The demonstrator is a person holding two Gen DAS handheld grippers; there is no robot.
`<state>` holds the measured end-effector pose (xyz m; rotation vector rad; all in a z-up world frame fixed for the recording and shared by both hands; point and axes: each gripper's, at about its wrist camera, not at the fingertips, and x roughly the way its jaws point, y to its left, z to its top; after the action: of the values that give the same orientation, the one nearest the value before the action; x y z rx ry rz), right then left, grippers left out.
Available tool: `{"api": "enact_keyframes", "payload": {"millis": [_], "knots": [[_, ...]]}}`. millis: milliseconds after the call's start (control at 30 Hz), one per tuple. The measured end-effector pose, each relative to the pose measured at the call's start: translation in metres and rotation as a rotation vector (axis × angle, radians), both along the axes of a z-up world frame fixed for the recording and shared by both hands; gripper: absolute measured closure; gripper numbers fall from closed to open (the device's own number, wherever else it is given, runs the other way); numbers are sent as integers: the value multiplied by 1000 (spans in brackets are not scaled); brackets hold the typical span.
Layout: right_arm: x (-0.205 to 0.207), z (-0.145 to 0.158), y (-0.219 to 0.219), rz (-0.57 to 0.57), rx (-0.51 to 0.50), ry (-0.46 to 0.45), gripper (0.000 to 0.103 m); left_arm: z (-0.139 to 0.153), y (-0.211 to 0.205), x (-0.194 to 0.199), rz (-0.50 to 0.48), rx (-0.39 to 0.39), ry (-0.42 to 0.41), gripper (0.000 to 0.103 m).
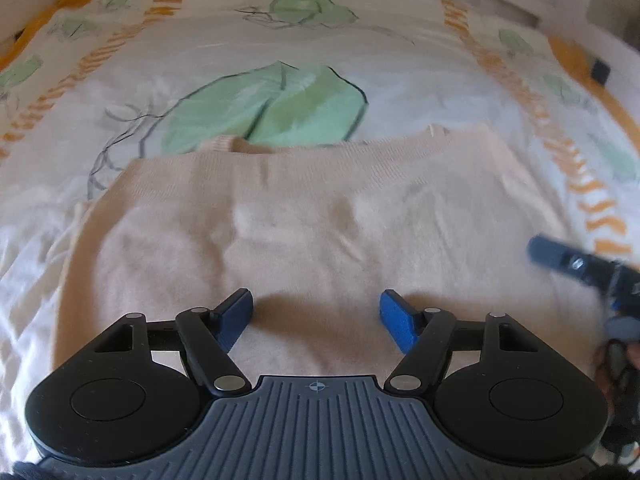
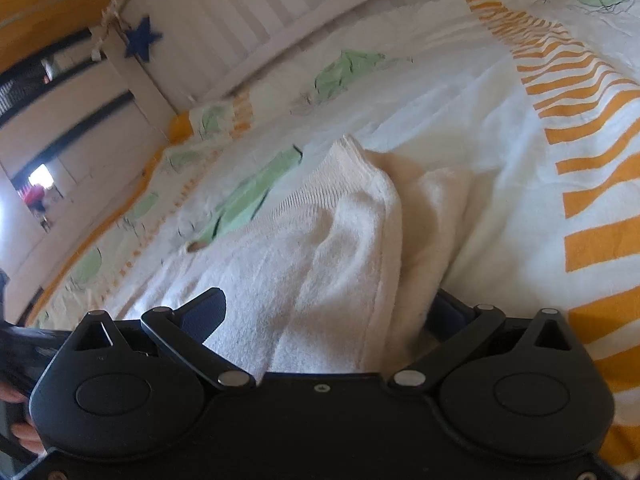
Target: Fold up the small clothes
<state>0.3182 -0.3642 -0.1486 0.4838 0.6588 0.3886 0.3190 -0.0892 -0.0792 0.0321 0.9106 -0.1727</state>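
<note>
Your peach sweater (image 1: 304, 220) lies crosswise, collar away, on the leaf-print bed (image 1: 280, 48); left gripper (image 1: 316, 312) jaws spread, right gripper (image 2: 332, 320) jaws straddle its fold.

A pale peach knitted sweater (image 1: 304, 216) lies spread on the bed, its ribbed neckline at the far edge and its body mostly smooth with a few soft creases. It looks partly folded into a wide rectangle. At its right side the fabric (image 2: 340, 248) is bunched up into a raised fold, with a doubled layer tucked beneath it.
</note>
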Motion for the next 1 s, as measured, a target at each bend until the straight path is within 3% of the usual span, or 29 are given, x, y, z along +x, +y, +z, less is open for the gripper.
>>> {"api": "enact_keyframes", "payload": {"millis": [100, 167, 233, 333, 600, 833, 1000], "knots": [[10, 11, 5, 38, -51, 90, 1, 12, 26, -14, 32, -17, -35, 34], [17, 20, 9, 35, -95, 156, 13, 17, 48, -25, 63, -34, -46, 34], [21, 28, 13, 25, -145, 201, 45, 19, 70, -36, 92, -60, -40, 34], [22, 34, 9, -19, -89, 256, 75, 20, 103, -46, 133, -90, -27, 34], [14, 76, 35, -114, -81, 233, 76, 25, 172, -55, 205, -99, -76, 34], [29, 118, 109, -37, -124, 182, 76, 13, 210, -53, 234, -139, -120, 34], [35, 122, 172, 43, -155, 183, 76, 4, 228, -52, 252, -170, -102, 34]]}}
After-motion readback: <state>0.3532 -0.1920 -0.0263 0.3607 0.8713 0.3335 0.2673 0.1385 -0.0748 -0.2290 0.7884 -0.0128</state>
